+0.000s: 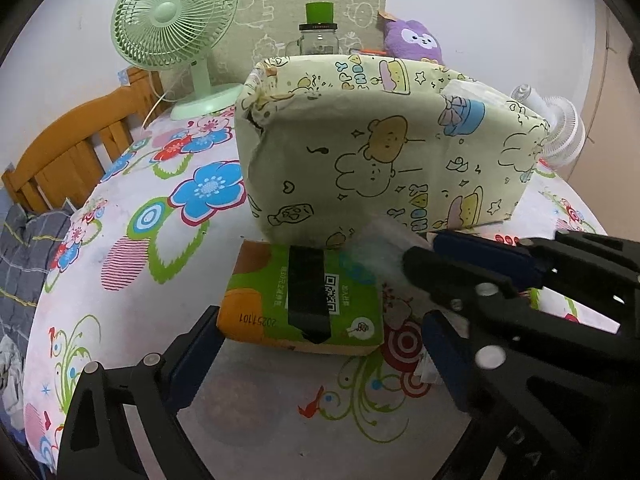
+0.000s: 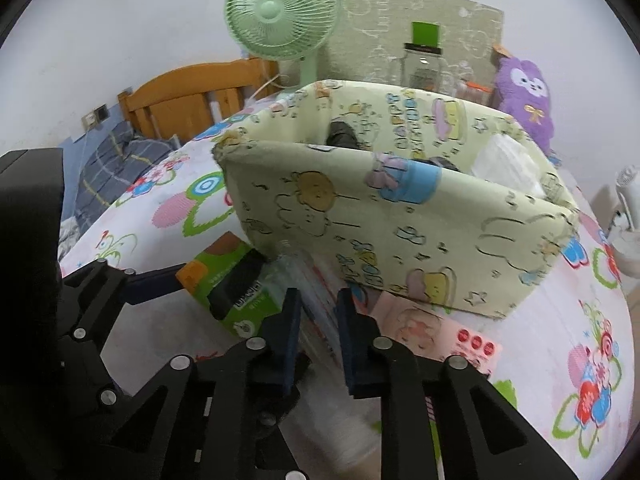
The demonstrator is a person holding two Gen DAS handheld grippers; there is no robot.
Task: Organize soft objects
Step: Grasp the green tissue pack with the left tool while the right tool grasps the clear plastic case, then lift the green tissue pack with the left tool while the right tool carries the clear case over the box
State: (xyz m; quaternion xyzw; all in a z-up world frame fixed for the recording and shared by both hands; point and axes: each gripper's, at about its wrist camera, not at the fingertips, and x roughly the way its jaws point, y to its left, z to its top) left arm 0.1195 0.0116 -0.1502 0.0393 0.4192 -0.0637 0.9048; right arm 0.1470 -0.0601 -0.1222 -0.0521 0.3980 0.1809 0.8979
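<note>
A yellow-green cartoon-print fabric basket stands on the flowered tablecloth. It holds a white pack and something dark. In front of it lies a green and orange tissue pack. My left gripper is open, with the pack's near end between its fingers. My right gripper is shut on a clear plastic packet at the basket's foot. A purple plush sits behind the basket.
A green desk fan and a glass jar with a green lid stand at the back. A small white fan is at the right. A flat pink packet lies by the basket. A wooden bed frame and plaid bedding are at the left.
</note>
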